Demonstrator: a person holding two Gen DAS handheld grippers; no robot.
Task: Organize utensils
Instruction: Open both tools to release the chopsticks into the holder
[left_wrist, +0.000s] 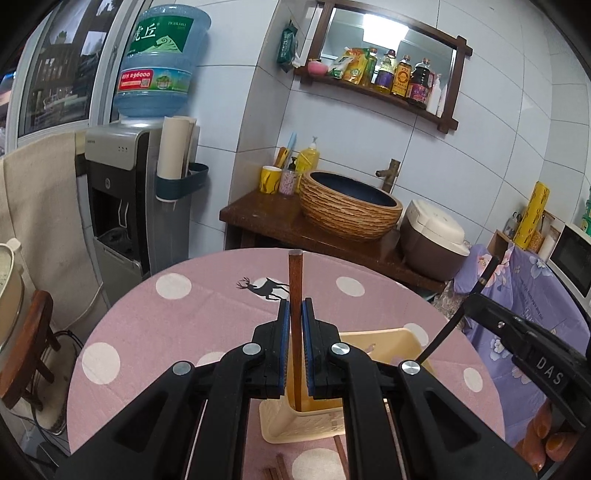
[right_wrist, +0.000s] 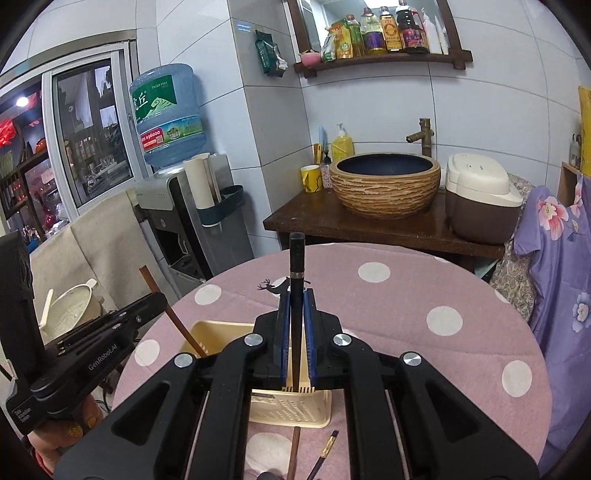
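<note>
Left gripper (left_wrist: 295, 306) clamps a brown chopstick (left_wrist: 295, 273), right gripper (right_wrist: 295, 295) clamps a black chopstick (right_wrist: 296, 258), both over the cream utensil basket (right_wrist: 221, 332)

A brown wooden chopstick (left_wrist: 295, 295) stands nearly upright, its lower end down inside the cream slotted utensil basket (right_wrist: 295, 410). A black chopstick (right_wrist: 296, 280) with a thin metal band also stands upright over the basket. More chopsticks, one brown (right_wrist: 293, 452) and one dark (right_wrist: 325, 452), lie flat just in front of it.
</note>
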